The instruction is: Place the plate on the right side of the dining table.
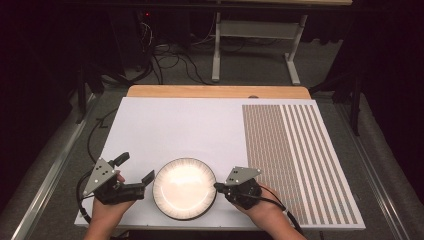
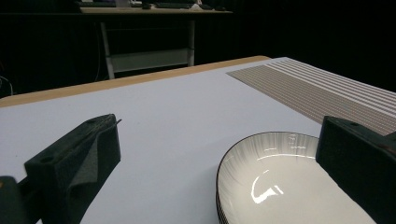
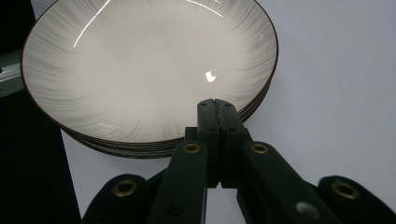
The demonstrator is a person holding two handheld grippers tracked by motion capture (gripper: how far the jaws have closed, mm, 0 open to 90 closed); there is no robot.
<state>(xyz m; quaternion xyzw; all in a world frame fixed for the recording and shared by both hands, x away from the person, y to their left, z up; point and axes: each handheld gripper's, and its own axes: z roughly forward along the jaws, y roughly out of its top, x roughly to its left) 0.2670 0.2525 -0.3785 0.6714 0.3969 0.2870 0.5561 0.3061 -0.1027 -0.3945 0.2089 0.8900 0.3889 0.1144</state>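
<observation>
A stack of shallow white plates (image 1: 185, 188) with dark rims and fine grey streaks sits near the front edge of the white board (image 1: 200, 125). My left gripper (image 1: 135, 170) stands open just left of the stack, one jaw close beside the rim. From the left gripper view the plates (image 2: 280, 182) lie low at the right, and the left gripper (image 2: 219, 130) has its jaws spread wide with nothing between them. My right gripper (image 1: 218, 186) is shut at the stack's right rim. In the right gripper view its closed tips (image 3: 217, 101) lie over the top plate's (image 3: 140, 60) near edge, holding nothing.
A brown-and-white striped panel (image 1: 295, 160) covers the board's right part. The wooden table edge (image 1: 220, 91) shows beyond the board. A metal table frame (image 1: 255, 45) and cables (image 1: 170, 60) stand on the floor farther back. The board's front edge lies just below the plates.
</observation>
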